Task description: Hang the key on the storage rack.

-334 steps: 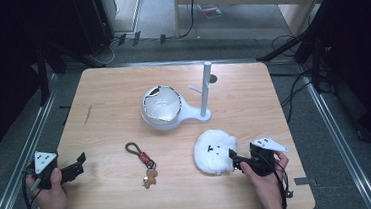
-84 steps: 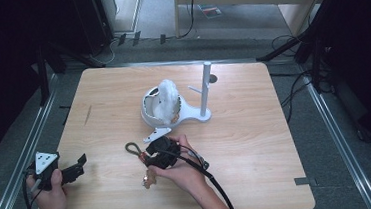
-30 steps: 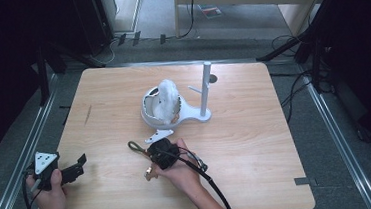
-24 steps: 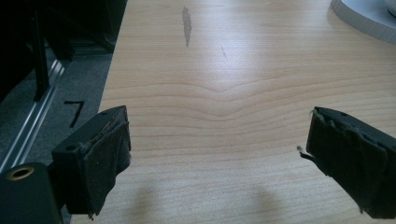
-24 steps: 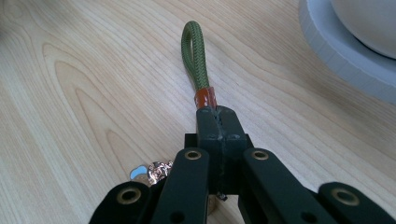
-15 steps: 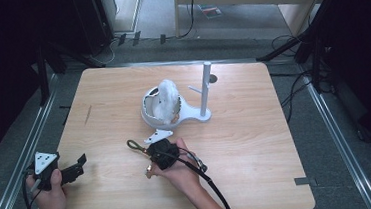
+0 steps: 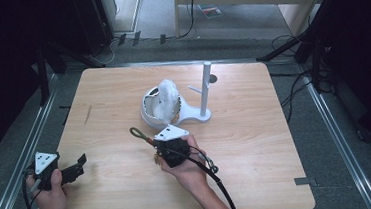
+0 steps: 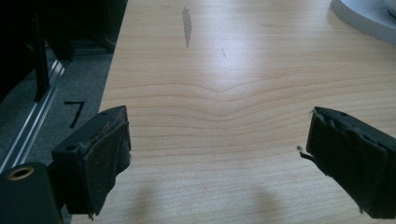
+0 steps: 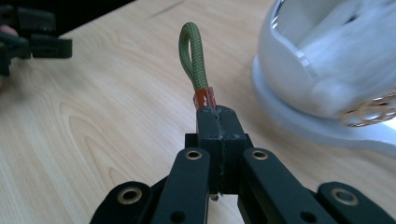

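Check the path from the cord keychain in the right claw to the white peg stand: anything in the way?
The right claw is shut on the green cord keychain. Between it and the peg stand sits the white bowl-shaped dish holding a fluffy white item, so it probably needs to go over or around.

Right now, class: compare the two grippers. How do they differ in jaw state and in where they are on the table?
The left gripper has its jaws wide open with nothing between them; the right gripper is shut on the green cord loop. The left gripper sits near the table edge, the right one mid-table beside the white bowl. Both have black jaws and are hand-held.
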A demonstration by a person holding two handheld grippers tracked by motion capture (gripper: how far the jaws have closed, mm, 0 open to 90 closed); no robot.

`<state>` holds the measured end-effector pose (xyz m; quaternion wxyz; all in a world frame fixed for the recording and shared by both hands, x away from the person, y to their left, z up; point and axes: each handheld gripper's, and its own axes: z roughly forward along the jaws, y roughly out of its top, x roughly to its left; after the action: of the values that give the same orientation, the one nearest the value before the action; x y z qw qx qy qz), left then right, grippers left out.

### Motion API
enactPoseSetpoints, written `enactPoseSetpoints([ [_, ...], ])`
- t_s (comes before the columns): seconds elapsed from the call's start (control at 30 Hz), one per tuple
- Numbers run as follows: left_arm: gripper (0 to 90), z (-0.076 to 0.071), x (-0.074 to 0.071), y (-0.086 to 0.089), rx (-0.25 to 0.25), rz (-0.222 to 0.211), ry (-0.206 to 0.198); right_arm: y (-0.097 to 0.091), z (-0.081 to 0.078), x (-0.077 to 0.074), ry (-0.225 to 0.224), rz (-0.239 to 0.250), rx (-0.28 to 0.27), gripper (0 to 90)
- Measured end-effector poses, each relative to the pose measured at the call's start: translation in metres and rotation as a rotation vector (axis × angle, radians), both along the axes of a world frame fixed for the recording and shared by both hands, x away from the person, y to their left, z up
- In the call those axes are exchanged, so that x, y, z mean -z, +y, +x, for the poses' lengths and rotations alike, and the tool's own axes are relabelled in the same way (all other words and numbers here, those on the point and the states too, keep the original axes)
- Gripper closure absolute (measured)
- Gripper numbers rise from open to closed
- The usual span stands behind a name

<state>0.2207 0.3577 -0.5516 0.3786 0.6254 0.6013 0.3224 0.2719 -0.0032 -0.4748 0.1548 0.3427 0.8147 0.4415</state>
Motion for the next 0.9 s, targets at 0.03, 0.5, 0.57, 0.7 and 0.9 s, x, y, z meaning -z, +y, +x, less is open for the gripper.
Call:
enactPoseSetpoints([
  [0.03,7.0,0.0,0.0,0.0,0.0,0.0,0.0,-0.003,0.0,-0.002,-0.011,0.011,0.007,90.0],
  [0.5,7.0,0.0,0.0,0.0,0.0,0.007,0.001,-0.041,-0.007,-0.027,-0.14,0.124,0.08,90.0],
  [0.57,7.0,0.0,0.0,0.0,0.0,0.009,0.002,-0.043,-0.007,-0.028,-0.145,0.134,0.084,90.0],
  [0.7,7.0,0.0,0.0,0.0,-0.002,0.007,-0.001,-0.052,-0.008,-0.034,-0.165,0.158,0.1,90.0],
  [0.9,7.0,0.0,0.0,-0.001,-0.002,0.006,0.0,-0.068,-0.008,-0.04,-0.191,0.198,0.134,90.0],
])
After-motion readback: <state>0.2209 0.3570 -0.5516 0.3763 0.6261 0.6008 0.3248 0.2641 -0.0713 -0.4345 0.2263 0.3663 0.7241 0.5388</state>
